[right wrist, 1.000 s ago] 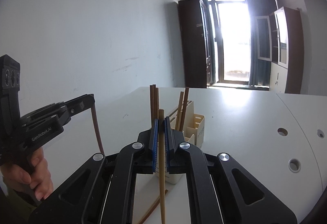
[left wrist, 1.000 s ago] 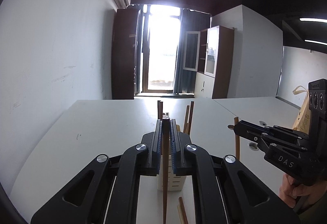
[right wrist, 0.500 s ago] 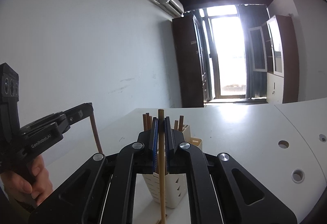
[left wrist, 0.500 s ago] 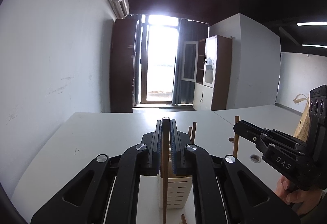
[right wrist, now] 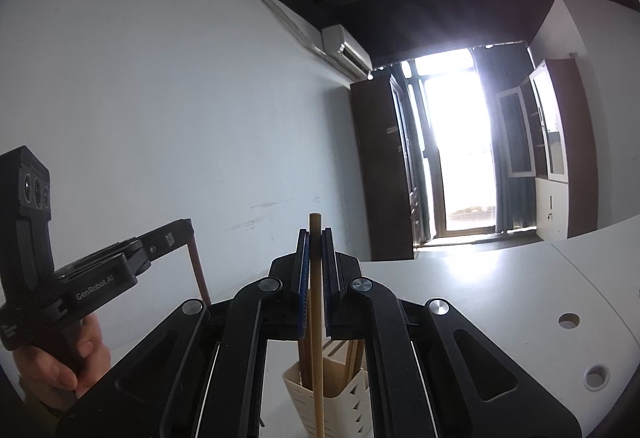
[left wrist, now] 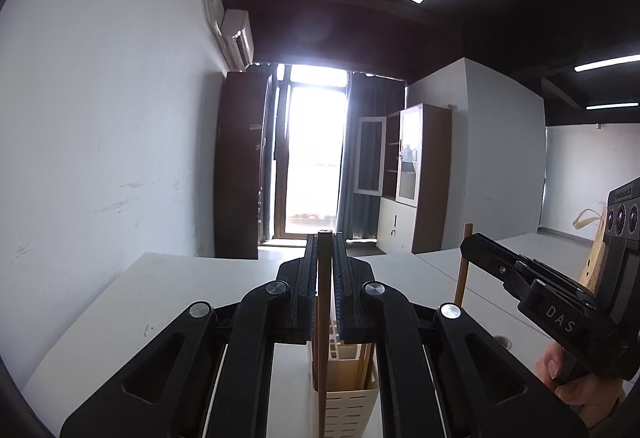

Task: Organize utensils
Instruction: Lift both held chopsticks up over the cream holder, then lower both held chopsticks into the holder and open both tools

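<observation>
Two grippers: one in each of the person's hands, each clamping one chopstick
Left gripper [left wrist: 324,250]: jaws nearly together, pinching a dark chopstick [left wrist: 323,338] that stands upright between the pads; seen from the right wrist view [right wrist: 182,234] with the stick [right wrist: 199,270] hanging down from its tip
Right gripper [right wrist: 315,246]: jaws narrow, gripping a light chopstick [right wrist: 317,334] held upright, its top just above the fingertips; from the left wrist view [left wrist: 474,250] the stick [left wrist: 462,270] hangs below the tip
Holder [left wrist: 352,404]: one cream slotted box on the table, below and just ahead of both grippers; also visible in the right wrist view [right wrist: 348,408]
Sticks in holder: several brown ones [right wrist: 352,358] stand inside; exact count hidden by the fingers
Held sticks versus holder: both lower ends run past the holder's rim in the pictures; whether they are inside it cannot be told
Table [right wrist: 480,286]: one white top with three round holes [right wrist: 569,321] to the right
Hands: left hand [right wrist: 60,362] and right hand [left wrist: 576,378] each wrap a gripper handle
</observation>
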Demonstrator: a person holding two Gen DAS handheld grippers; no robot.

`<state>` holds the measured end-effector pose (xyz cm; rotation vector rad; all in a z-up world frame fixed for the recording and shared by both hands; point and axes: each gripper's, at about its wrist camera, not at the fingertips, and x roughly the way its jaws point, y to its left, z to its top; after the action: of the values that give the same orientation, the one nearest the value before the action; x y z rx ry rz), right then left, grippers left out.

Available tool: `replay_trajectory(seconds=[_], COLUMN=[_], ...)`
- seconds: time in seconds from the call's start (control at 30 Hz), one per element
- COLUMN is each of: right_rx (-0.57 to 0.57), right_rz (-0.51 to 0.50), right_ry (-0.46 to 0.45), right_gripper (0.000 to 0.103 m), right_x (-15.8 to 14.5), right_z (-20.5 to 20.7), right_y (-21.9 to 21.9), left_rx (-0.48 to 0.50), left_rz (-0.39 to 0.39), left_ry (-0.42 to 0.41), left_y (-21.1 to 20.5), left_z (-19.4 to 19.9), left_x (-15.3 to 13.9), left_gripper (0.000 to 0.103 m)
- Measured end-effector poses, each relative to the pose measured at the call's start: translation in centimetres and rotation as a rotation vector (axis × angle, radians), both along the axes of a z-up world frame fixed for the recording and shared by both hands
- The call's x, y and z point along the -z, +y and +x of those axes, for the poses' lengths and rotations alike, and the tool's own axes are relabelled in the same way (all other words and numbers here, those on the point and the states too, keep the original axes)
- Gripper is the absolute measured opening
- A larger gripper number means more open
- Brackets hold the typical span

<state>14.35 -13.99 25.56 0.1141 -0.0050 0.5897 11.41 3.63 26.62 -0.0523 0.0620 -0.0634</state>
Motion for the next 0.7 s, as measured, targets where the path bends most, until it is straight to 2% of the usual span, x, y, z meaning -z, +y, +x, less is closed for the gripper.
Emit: replay_trajectory(seconds=[0.27, 0.43, 0.63, 0.7], right_rx=[0.022, 0.010, 0.019, 0.026], right_rz=[0.117, 0.144, 0.158, 0.150], right_ry=[-0.123, -0.175, -0.205, -0.195], right_gripper=[0.007, 0.006, 0.006, 0.007], right_x=[-0.2, -0.2, -0.1, 0.3], right_z=[-0.4, 0.5, 2.1, 2.8], right_y=[-0.5, -0.5, -0.3, -0.1], left_rx=[-0.031, -0.045, -0.010, 0.001], left_rz=[-0.078, -0.061, -0.074, -0.062], left_ry=[-0.162, -0.228, -0.254, -0.237], left_y=[1.1, 1.0, 0.6, 0.3], left_z=[-1.0, -1.5, -0.3, 0.7], left_x=[-1.1, -1.4, -0.9, -0.4], left_gripper=[0.007, 0.007, 0.007, 0.007])
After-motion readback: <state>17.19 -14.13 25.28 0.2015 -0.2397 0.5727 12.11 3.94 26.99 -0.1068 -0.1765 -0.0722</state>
